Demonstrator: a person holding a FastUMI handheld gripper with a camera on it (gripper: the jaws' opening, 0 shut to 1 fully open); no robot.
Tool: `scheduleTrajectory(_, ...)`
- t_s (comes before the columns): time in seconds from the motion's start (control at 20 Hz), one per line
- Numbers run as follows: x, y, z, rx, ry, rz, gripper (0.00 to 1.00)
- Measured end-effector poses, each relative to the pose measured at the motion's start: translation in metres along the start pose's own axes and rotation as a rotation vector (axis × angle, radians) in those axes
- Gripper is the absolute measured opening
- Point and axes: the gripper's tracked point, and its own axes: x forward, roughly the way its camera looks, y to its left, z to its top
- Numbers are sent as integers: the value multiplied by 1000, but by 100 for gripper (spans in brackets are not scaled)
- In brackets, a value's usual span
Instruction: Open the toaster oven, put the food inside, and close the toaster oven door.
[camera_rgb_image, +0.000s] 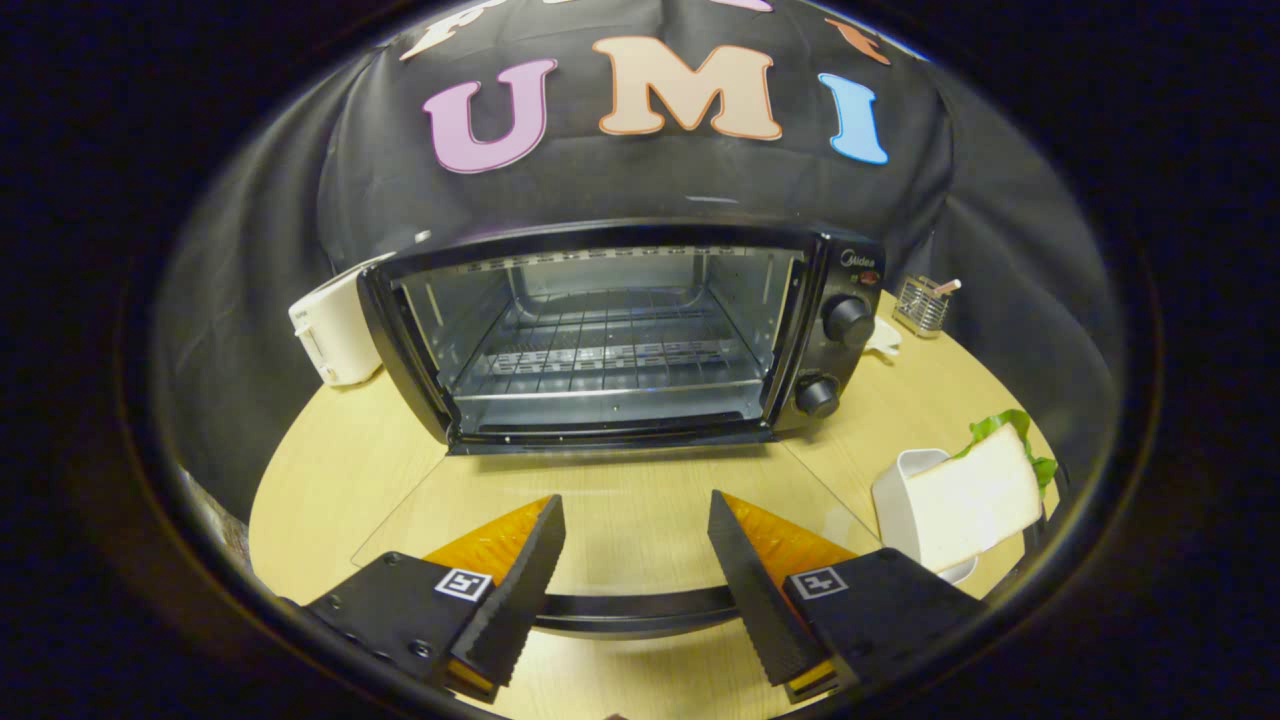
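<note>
The black toaster oven (620, 330) stands at the back of the round wooden table with its door down. The glass door (440, 490) lies flat towards me, and its dark handle (640, 610) runs across between my fingers, close to their bases. Inside, a wire rack (600, 350) sits bare. My gripper (635, 505) is open above the lowered door, with nothing pressed between its fingers. The food, a sandwich (975, 500) of white bread with green lettuce, leans in a white dish (900, 490) to the right of my fingers.
A white toaster (335, 330) stands left of the oven. Behind the oven's right side are a small wire holder (920, 305) and a white object (885, 338). Two knobs (845, 320) sit on the oven's right panel. Bare tabletop (330, 470) lies left of the door.
</note>
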Motion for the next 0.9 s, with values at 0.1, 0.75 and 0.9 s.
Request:
scheduleTrajectory(0.1, 6, -2, -3, 11, 1, 0, 92)
scheduleTrajectory(0.75, 28, -13, -21, 41, 53, -17, 92)
scheduleTrajectory(0.9, 25, -12, -17, 55, 59, 16, 92)
